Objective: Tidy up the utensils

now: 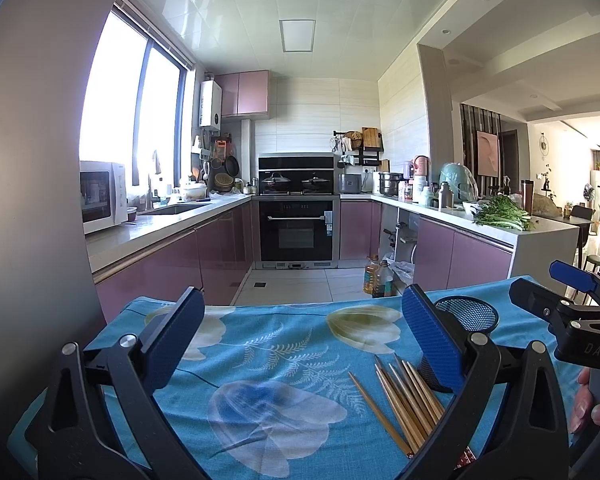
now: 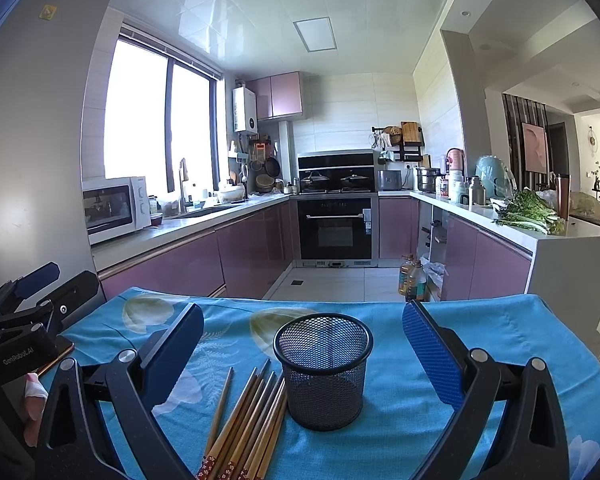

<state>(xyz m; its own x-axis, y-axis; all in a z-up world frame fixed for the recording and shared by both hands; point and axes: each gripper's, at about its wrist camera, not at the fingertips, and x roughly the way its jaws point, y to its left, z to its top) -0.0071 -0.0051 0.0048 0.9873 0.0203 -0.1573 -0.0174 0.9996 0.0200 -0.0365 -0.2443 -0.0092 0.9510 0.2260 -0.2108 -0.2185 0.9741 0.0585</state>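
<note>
so i have both grippers released and holding nothing: left gripper low centre over the blue cloth, right gripper framing the mesh cup at centre, with the chopsticks lying just left of it, lower centre

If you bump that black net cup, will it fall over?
Probably quite easily. The mesh cup is see-through wire and empty, so it likely weighs little. It stands upright on a soft blue cloth, taller than wide, so a high push may tip it; a low push might slide it toward the chopsticks.
</note>
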